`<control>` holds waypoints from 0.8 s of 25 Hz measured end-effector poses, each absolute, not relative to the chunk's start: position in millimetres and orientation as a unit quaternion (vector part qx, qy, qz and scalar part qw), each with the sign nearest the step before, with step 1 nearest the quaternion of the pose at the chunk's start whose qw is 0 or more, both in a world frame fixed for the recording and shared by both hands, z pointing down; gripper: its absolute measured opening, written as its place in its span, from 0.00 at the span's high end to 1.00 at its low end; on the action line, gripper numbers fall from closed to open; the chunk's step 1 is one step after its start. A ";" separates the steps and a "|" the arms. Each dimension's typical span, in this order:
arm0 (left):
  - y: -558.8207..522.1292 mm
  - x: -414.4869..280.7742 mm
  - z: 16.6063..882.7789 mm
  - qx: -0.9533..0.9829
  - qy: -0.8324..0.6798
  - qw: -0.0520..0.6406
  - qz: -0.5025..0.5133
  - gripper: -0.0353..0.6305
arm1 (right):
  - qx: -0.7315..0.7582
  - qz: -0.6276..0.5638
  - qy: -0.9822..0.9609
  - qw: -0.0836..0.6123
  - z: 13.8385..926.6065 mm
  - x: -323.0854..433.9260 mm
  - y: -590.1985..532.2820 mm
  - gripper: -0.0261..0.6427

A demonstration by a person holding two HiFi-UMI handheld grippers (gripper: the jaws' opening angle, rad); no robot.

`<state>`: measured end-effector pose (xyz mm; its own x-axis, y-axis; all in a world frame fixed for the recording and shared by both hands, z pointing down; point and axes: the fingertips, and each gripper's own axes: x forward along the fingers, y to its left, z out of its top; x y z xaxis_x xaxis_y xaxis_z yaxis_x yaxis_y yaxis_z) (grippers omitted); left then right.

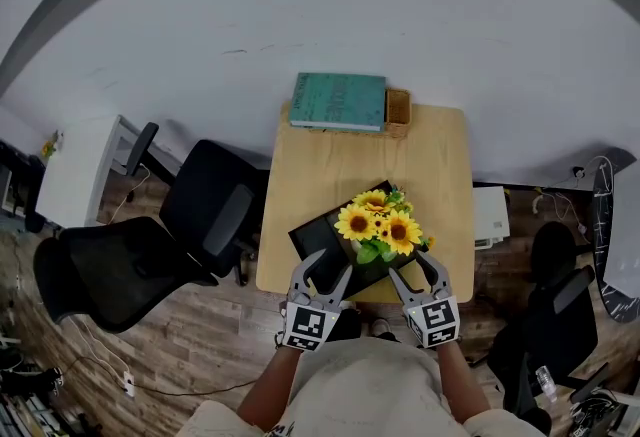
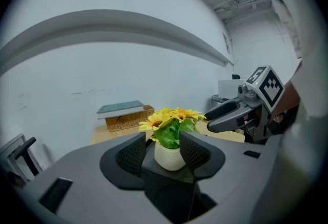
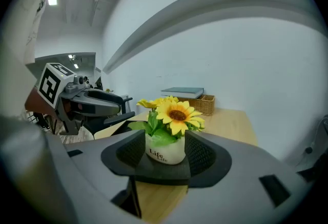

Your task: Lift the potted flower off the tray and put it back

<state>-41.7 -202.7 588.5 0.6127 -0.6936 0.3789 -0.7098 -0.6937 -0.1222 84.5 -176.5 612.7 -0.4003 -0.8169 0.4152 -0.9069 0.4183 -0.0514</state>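
Closest to us, our left gripper (image 1: 332, 265) and right gripper (image 1: 413, 268) are smooth grey moulded shells. Each carries a cube of black-and-white square markers and dark pads with a fine mesh texture. Both claws stand released: in each gripper view the pads are spread, nothing is pressed between them, and the pot shows in the gap, ahead of the tips. In the head view the tips hover over the near edge of the flat black rectangular tray (image 1: 310, 237).

The potted flower (image 1: 380, 225), yellow sunflowers and green leaves in a small rounded white pot, stands on that tray, untouched. From above we see only the blooms, which hide the pot. The right gripper view shows the pot's smooth side with dark lettering, and the left gripper view shows a plain side. Each gripper view also catches the other gripper off to one side.

The tray lies on a light wooden table (image 1: 320, 155) with rounded corners. At its far edge a teal book (image 1: 340, 101) lies flat on a woven wicker basket (image 1: 398, 110). From above, only the basket's right end pokes out. The head view also shows black mesh-backed office chairs (image 1: 140, 260) on a wood-plank floor (image 1: 200, 345).
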 end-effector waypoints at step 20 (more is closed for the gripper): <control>-191.7 -42.8 622.4 0.894 -0.375 0.036 0.243 0.64 | 0.513 0.150 -0.822 0.196 637.4 89.4 -166.4 0.58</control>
